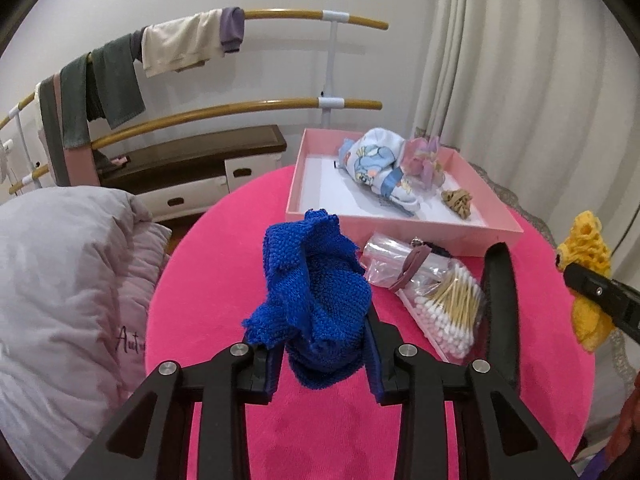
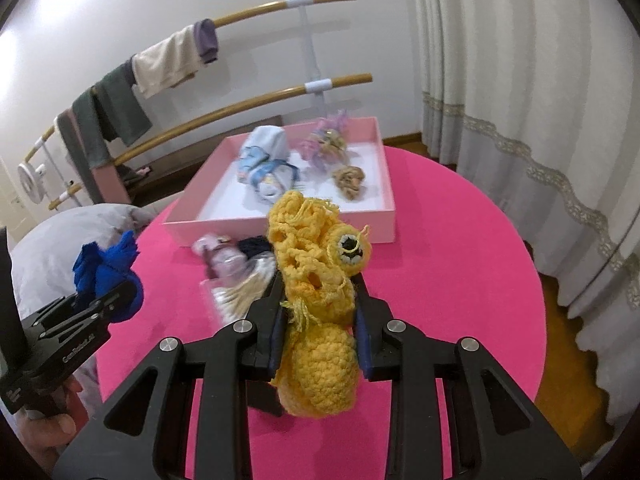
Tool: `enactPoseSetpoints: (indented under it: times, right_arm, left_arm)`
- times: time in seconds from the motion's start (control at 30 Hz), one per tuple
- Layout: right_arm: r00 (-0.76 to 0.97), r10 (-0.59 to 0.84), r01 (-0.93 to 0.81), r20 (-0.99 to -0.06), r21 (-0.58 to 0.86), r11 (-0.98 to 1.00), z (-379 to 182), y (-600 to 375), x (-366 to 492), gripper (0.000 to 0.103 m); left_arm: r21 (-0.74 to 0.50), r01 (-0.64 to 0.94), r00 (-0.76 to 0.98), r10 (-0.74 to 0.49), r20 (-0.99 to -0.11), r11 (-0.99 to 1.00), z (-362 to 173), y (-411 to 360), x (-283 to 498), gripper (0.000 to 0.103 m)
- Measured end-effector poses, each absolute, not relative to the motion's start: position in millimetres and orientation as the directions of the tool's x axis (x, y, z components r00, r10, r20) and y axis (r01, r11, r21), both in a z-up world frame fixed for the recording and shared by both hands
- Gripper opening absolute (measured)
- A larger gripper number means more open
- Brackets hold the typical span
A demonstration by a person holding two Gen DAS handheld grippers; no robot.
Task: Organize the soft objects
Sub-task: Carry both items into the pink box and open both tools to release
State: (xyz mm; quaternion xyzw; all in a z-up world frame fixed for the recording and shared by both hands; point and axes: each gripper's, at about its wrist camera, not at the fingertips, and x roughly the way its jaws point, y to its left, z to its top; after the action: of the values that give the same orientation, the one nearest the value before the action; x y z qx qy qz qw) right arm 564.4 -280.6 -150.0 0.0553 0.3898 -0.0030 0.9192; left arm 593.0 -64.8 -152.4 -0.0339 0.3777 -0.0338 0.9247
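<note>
From the left wrist camera, the left gripper pinches a blue knitted piece between its 2 fingers, held up above the near part of a round table covered in bright pink cloth. At the far edge of the table sits a pink tray with a white floor. Inside it lie a rolled blue-and-white printed cloth, a pale purple frilly item near the far right corner, and a tan scrunchie toward the right wall. Just in front of the tray's near wall lies a clear plastic bag, touching an open pack of cotton swabs. A black strap lies beside the swabs on the right. At the right edge of the view the right gripper holds a yellow crocheted toy. Left of the table is a grey quilt; behind it a low dark-topped cabinet and a 2-bar wooden rail hung with clothes. Cream curtains fill the right.

From the right wrist camera, the right gripper is clamped on the yellow crocheted toy, whose stitched eye faces up and to the right, above the table. The tray stands beyond it at the far edge, with the printed cloth, the frilly item and the scrunchie inside. The swabs and bag lie blurred left of the toy. At the left, the left gripper grips the blue knitted piece. Wooden floor shows past the table's right edge, below lace-trimmed curtains.
</note>
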Motion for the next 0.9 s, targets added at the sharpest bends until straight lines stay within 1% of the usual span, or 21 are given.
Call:
enactPoseSetpoints:
  times: [0.67,0.9]
  right_arm:
    - [0.742,0.124,-0.060,-0.659,0.119,0.991,-119.4,-242.3,515.6,0.026]
    - [0.747,0.163,-0.095,-0.645,0.139,0.986,-110.1,-238.6,516.8,0.026]
  left_arm:
    - [-0.071,0.018,0.755,-0.060,-0.653,0.997,-106.7,-59.4,522.4,0.031]
    - [-0.070,0.014,0.767,-0.056,-0.639,0.997,-94.4,-57.2,523.6,0.031]
